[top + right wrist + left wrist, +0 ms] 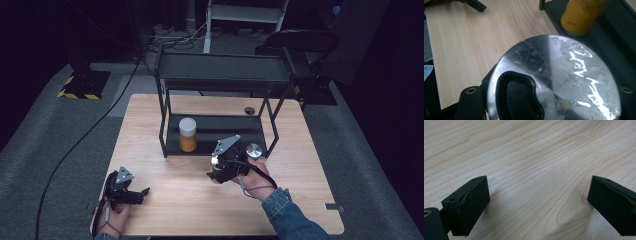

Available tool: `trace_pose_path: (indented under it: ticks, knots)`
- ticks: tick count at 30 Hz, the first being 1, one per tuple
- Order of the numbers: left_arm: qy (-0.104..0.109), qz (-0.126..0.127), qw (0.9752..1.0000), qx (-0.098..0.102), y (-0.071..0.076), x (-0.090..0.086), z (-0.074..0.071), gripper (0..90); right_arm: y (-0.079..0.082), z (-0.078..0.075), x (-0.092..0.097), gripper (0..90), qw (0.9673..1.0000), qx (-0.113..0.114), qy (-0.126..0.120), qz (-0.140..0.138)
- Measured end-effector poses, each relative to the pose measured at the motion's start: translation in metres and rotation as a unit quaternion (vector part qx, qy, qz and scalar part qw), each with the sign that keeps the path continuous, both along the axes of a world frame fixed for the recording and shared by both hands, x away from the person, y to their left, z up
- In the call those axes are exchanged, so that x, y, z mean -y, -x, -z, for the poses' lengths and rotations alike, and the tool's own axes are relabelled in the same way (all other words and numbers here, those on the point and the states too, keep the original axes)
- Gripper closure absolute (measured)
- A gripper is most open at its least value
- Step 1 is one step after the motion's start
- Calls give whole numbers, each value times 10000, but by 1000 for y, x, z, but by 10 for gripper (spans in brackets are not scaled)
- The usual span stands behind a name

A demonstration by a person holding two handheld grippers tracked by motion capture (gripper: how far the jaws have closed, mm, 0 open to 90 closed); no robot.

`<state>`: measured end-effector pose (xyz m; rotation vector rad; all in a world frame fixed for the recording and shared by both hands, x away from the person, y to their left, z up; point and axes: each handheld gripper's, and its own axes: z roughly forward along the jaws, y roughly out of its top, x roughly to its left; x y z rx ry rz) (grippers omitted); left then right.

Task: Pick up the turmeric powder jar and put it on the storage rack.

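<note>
Light wood-grain bench [165,210] carries a black metal two-tier shelf rack [220,72] at its 12 o'clock half. On the rack's lower shelf [235,131], toward its 9 o'clock end, stands a clear cylindrical jar with a white lid and orange-yellow filling [188,134].

Right gripper [218,170] sits just in front of the rack's front edge, jaws closed around a round can with a brushed-metal top [554,82]. The right gripper view looks down on that top: it has a kidney-shaped black opening at its 7 o'clock, with scuffs and glare across the metal. In the high view the can's metal end [253,150] shows by the person's right hand, at 4 o'clock from the jar. The can looks held clear of the bench, but how high I can't tell.

Left gripper [141,192] rests at the bench's 7 o'clock corner, jaws wide open with bare wood between them.

Reading this as shelving the can beside the jar. To do it well:
- Clear the shelf's front lip before moving in toward 12 o'clock.
- Stay under the top tier; headroom looks limited.
- Aim for bare shelf at 3 o'clock of the jar, well apart, so the gripper body doesn't clip it.
- Smooth metal could slip, so keep the can level and release only once it is seated flat.
- Left gripper can stay parked.
</note>
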<state>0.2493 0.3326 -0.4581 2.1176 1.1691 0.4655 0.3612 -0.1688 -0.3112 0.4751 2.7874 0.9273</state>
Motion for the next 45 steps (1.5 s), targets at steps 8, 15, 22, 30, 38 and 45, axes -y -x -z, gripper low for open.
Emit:
trace_pose_path:
  ticks: [8, 15, 22, 30, 38, 45]
  knots:
    - [1, -1, 10000, 1, 0, 0, 0, 41, -12, -14, -3, 316, 9999, 68, 7, 99]
    - [0, -1, 10000, 2, 0, 0, 0, 41, -26, -22, -4, 315, 9997, 73, -23, 214]
    - [3, -1, 10000, 0, 0, 0, 0, 41, -41, -27, -5, 315, 9994, 62, -66, 346]
    - [5, -2, 10000, 0, 0, 0, 0, 41, -60, -33, -13, 316, 9989, 83, -59, 467]
    - [0, 3, 10000, -3, 0, 0, 0, 41, -80, -36, -24, 316, 9985, 106, -75, 529]
    - [3, 0, 10000, -1, 0, 0, 0, 41, -98, -35, -34, 315, 9979, 144, -6, 634]
